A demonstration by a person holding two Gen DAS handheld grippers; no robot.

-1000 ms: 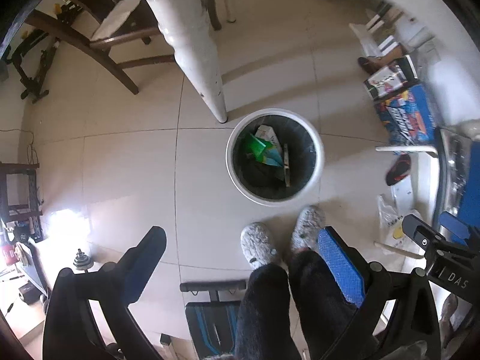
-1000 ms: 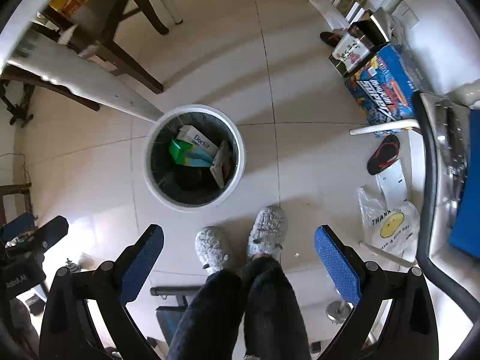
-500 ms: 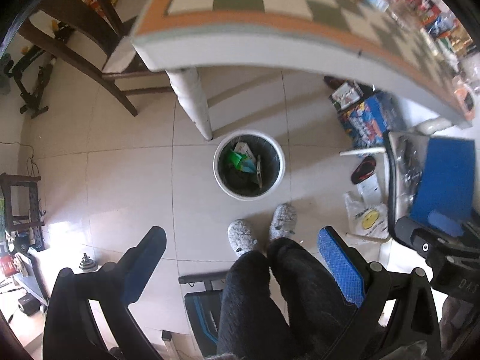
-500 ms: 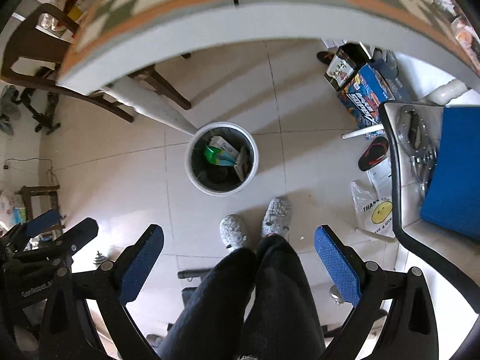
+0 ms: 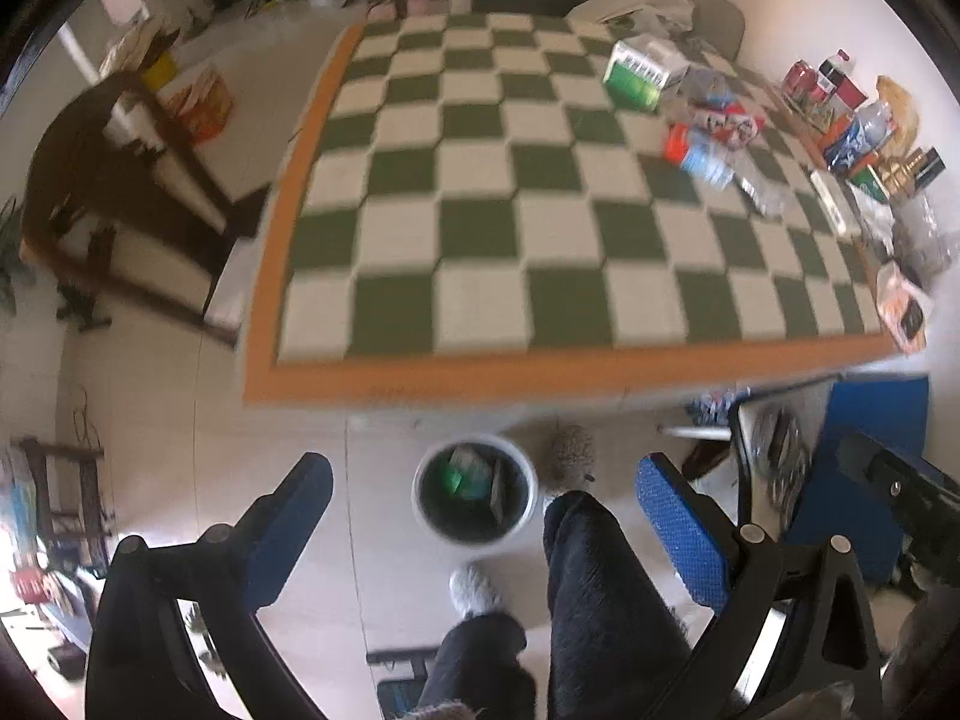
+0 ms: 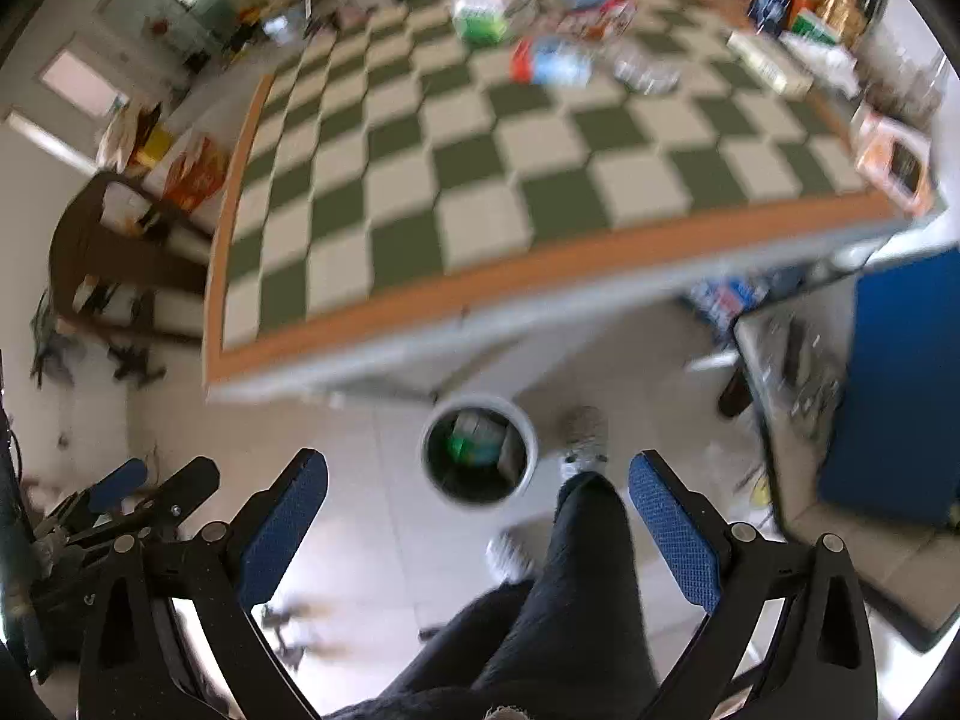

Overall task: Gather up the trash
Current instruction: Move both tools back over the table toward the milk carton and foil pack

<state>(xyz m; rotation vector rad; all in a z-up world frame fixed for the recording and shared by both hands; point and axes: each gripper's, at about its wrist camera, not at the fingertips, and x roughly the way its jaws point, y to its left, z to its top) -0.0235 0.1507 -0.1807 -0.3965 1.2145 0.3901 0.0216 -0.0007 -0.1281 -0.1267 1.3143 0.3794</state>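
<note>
With both the left gripper and right gripper spread and empty, the bin below the checkered table's near edge already holds some trash, while bottles and wrappers on the table's far right side look left to collect.

This is a lived-in room of a home, with a pale tiled floor and a table under a green-and-white checked cloth. Along the table's far right side lie packets, bottles and a green carton, a dark wooden chair stands at its left, and a white waste bin holding wrappers sits on the floor at its near edge. The person standing by the bin wears fluffy grey slippers.
</note>
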